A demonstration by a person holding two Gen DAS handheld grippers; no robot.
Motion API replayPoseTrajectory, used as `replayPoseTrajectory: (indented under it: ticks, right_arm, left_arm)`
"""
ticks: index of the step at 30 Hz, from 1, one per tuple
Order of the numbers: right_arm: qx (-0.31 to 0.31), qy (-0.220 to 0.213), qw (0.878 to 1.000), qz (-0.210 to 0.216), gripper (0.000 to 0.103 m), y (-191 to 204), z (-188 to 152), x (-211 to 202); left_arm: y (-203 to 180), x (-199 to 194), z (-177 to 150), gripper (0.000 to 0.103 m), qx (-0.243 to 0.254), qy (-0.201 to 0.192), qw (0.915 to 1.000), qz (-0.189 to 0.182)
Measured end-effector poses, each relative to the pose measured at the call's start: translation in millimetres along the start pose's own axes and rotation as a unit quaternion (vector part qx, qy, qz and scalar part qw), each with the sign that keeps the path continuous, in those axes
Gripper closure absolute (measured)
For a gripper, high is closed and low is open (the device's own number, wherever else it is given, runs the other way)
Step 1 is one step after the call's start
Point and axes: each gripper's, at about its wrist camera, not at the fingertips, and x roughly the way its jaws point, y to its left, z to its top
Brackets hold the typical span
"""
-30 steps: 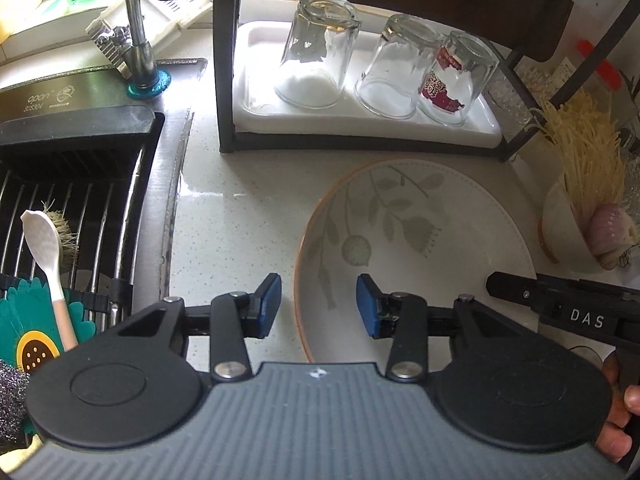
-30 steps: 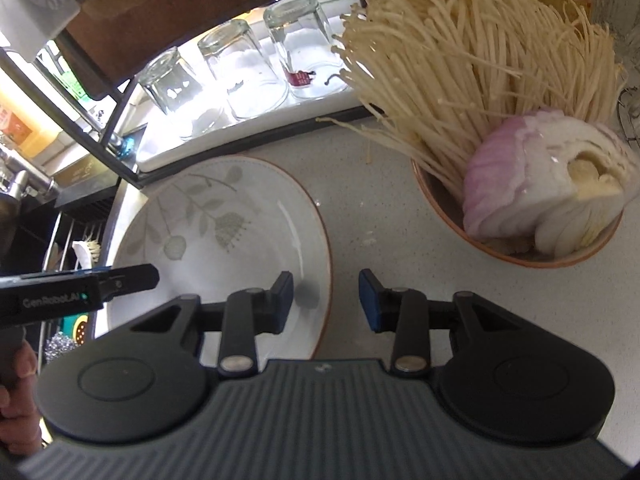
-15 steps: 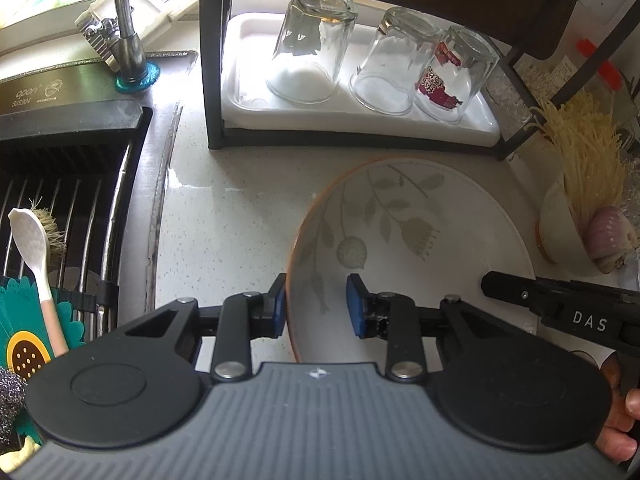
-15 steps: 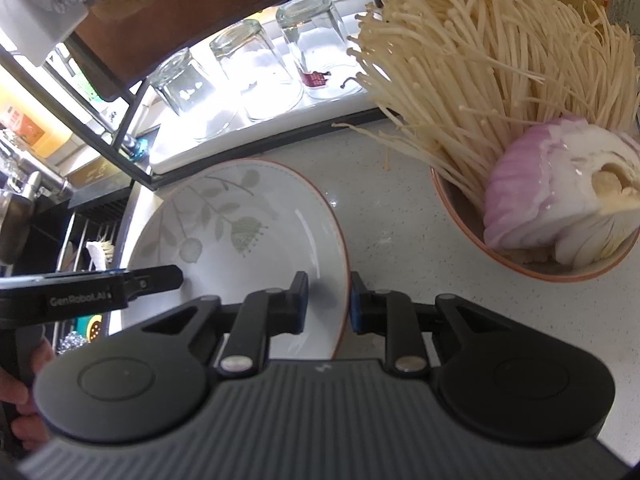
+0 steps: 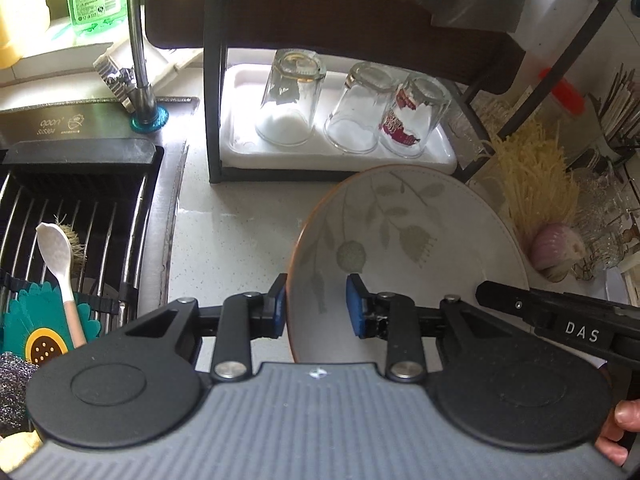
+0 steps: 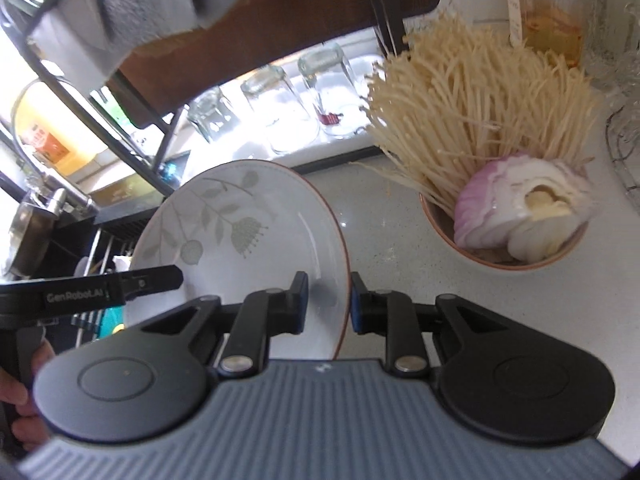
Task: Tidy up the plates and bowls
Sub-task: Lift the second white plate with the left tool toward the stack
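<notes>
You have the plate (image 5: 420,248) pinched from both sides, one gripper on each edge, and that makes sense: it is wide and shallow, so a single grip on one rim would let it swing. Your left gripper (image 5: 316,306) straddles the rim at the plate's 8 o'clock, one blue pad outside against the brown edge, the other inside on the glazed face. The fingers sit narrow, closed onto the rim. Your right gripper (image 6: 326,302) does the same at the opposite edge, at about 4 o'clock on the plate in its own view, fingers narrow and clamped across the rim.

The plate looks tipped, its far edge raised toward 12 o'clock and seemingly clear of the worktop (image 5: 240,232), though the contact underneath is hidden from you. My read is that you are in the lift, carrying it off toward wherever plates belong.

Mind what is around you. The bowl (image 6: 504,256) with mushrooms (image 6: 480,120) and a cut onion (image 6: 520,208) sits just beside the plate at 3 o'clock, so keep your right side from nudging it. At 12 o'clock the rack (image 5: 212,120) holds three upturned glasses (image 5: 352,108) on a white tray (image 5: 240,136), close to the plate's far edge. The sink (image 5: 80,208) lies at 9 o'clock, with a spoon (image 5: 58,252) on its grid.
</notes>
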Motion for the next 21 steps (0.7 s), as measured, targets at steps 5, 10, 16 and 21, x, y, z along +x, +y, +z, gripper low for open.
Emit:
replayPoseTrajectory:
  ticks: [5, 10, 16, 21]
  right_arm:
    - [0.004, -0.017, 1.0, 0.009, 0.079, 1.0, -4.0, -32.2]
    - [0.001, -0.035, 0.999, 0.015, 0.079, 0.6, -10.3, -61.5]
    - [-0.008, -0.051, 0.999, 0.016, 0.079, -3.6, -22.7, -86.1]
    - [-0.014, -0.06, 0.998, 0.014, 0.079, -14.0, -38.0, -103.4]
  left_arm:
    - [-13.2, -30.7, -5.7, 0.068, 0.006, -0.016, 0.9999, 0.002]
    - [-28.9, -58.9, -20.8, 0.068, 0.008, -0.03, 0.9995, 0.004]
    - [-48.7, -79.6, -44.9, 0.068, 0.001, -0.04, 0.9992, 0.004]
    - [-65.0, -83.1, -75.1, 0.068, -0.001, -0.028, 0.9996, 0.002]
